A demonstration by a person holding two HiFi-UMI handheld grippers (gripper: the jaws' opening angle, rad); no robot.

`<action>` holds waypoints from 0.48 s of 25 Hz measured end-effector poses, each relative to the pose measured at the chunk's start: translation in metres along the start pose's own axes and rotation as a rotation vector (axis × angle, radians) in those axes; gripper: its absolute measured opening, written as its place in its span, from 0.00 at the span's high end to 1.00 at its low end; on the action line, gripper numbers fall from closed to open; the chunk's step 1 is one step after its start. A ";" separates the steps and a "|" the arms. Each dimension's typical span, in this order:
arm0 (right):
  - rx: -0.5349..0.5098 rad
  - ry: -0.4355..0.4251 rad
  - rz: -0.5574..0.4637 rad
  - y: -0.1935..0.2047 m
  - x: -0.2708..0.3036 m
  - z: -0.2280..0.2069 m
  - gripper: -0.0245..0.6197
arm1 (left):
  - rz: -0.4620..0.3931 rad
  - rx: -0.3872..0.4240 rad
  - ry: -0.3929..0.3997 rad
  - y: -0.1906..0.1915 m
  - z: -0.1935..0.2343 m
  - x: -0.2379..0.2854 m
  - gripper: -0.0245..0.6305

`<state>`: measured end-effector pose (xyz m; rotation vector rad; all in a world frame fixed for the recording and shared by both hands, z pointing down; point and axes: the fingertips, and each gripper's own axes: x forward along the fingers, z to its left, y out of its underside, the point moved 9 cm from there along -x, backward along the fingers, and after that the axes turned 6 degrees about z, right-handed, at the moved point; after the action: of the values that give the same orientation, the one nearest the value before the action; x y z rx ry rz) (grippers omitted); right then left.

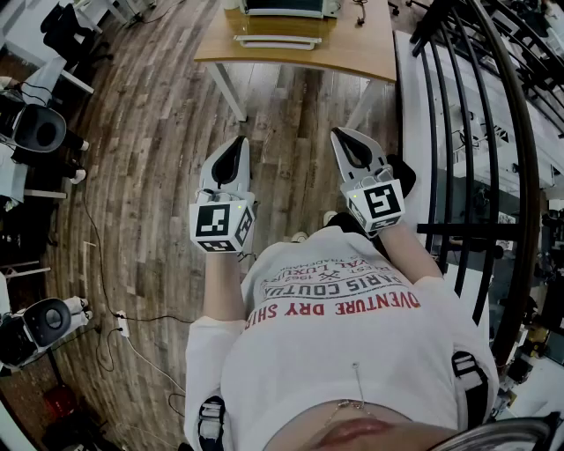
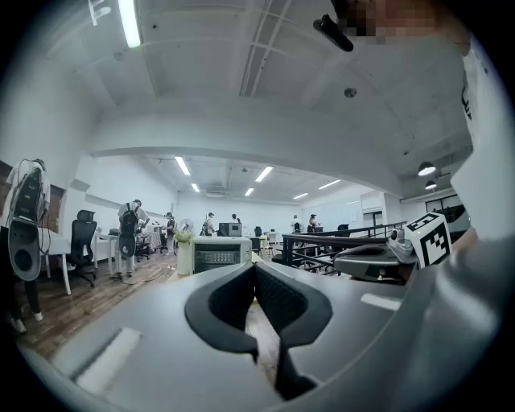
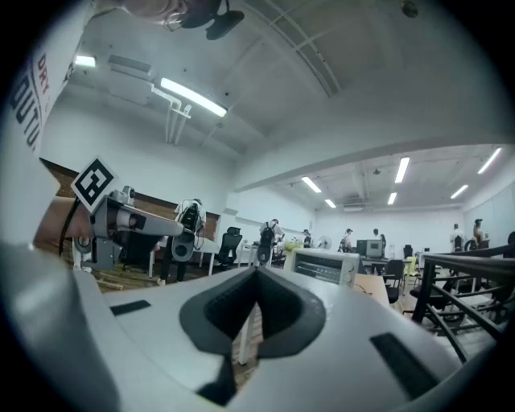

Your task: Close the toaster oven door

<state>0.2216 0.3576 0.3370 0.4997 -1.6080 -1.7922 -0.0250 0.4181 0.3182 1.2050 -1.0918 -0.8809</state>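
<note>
The white toaster oven [image 1: 284,9] stands on a wooden table [image 1: 352,55] ahead of me, at the top of the head view. Its door [image 1: 277,40] appears folded down toward me. The oven also shows small and far off in the left gripper view [image 2: 220,254] and the right gripper view [image 3: 325,266]. My left gripper [image 1: 241,141] and right gripper [image 1: 340,133] are held side by side in front of my body, level, well short of the table. In each gripper view the jaws meet at their tips with nothing between them, on the left gripper [image 2: 256,266] and on the right gripper [image 3: 257,270].
A black metal railing [image 1: 463,132] runs along my right. Office chairs [image 1: 66,31], equipment stands [image 1: 35,128] and floor cables with a power strip [image 1: 121,324] lie to the left. People [image 2: 129,233] stand far back in the room.
</note>
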 end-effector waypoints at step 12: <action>0.010 -0.008 0.008 0.000 0.004 0.000 0.95 | -0.004 -0.024 0.000 0.004 0.003 0.000 0.94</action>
<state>0.2185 0.3546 0.3381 0.4906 -1.6233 -1.7826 -0.0286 0.4183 0.3220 1.1880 -1.0763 -0.8952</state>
